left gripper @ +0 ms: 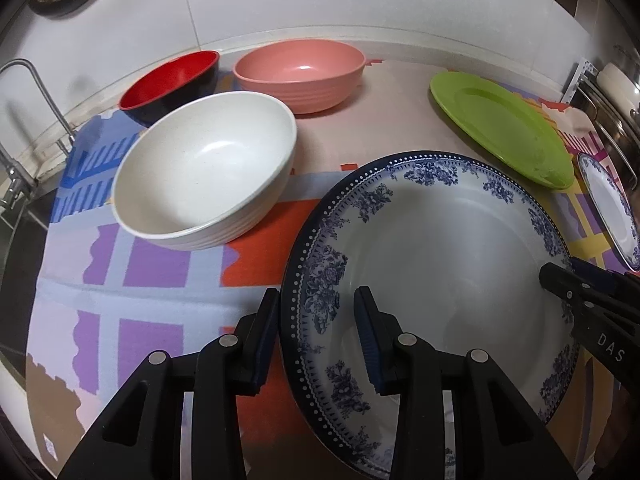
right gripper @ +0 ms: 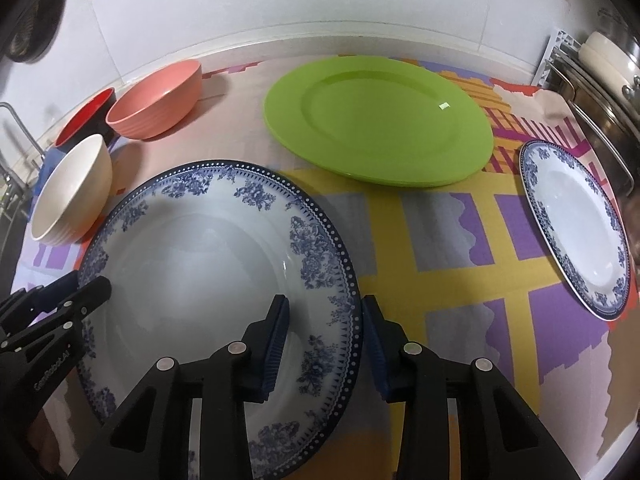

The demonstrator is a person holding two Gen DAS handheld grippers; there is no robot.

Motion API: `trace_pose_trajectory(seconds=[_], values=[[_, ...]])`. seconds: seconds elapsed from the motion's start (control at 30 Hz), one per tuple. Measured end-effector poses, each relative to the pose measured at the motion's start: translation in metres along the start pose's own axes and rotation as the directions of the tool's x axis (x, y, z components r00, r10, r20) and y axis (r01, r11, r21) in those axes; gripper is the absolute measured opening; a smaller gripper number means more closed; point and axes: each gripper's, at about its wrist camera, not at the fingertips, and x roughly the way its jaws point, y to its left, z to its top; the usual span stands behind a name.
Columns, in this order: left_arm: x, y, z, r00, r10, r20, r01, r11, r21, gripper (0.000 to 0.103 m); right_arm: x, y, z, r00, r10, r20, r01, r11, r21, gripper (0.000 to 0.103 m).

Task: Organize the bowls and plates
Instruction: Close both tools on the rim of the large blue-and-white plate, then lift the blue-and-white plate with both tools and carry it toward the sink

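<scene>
Blue-and-white porcelain is filling the near part of both views: a large floral plate [left gripper: 436, 280] is lying on a patterned cloth [left gripper: 132, 280] that is covering the worktop. The left gripper [left gripper: 318, 312] is straddling the plate's left rim, one of its fingers [left gripper: 264, 332] sitting outside the edge and the other over the plate's face. The right gripper [right gripper: 326, 320] is doing the same on the opposite rim, one finger over the plate's face and the other just outside the edge above the cloth. Both sets of fingers are standing partly closed around the rim, but whether the pads are actually pressing on the porcelain I cannot tell from these angles.

Beyond the plate, to its left, a cream bowl [left gripper: 204, 172] is standing upright on the cloth, with a red-and-black bowl [left gripper: 172, 84] and a pink bowl [left gripper: 300, 74] behind it near the wall. A green plate [right gripper: 378, 120] is lying at the far right of the large plate, well apart from it. A smaller blue-and-white plate [right gripper: 580, 228] is resting at the cloth's right edge, beside a metal rack [right gripper: 600, 92] holding cookware.
</scene>
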Motion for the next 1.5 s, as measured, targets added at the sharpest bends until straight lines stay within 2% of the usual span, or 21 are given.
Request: trace_pose_trajectory(seconds=[0.33,0.57,0.87,1.27,1.5], values=[[-0.031,0.023,-0.016,0.999,0.017,0.044,-0.016,0.999,-0.031,0.038,-0.024,0.017,-0.006,1.0,0.015,0.018,-0.014,0.999,-0.032,0.038],[-0.057,0.048,-0.034,0.996,0.02,0.085,-0.017,1.0,-0.026,0.037,-0.046,0.044,-0.018,0.999,0.018,0.041,-0.016,0.998,-0.059,0.038],[-0.081,0.09,-0.059,0.995,0.022,0.098,-0.019,0.999,-0.034,0.037,-0.076,0.085,-0.039,0.998,0.012,0.057,-0.009,0.998,-0.064,0.038],[-0.094,0.162,-0.095,0.995,0.083,0.062,-0.076,0.991,-0.113,0.037,-0.087,0.155,-0.06,0.997,0.06,0.044,-0.054,0.99,-0.129,0.038],[-0.084,0.184,-0.107,0.995,0.101,0.017,-0.098,0.986,-0.136,0.037,-0.077,0.19,-0.066,0.996,0.084,0.012,-0.08,0.982,-0.172,0.038]])
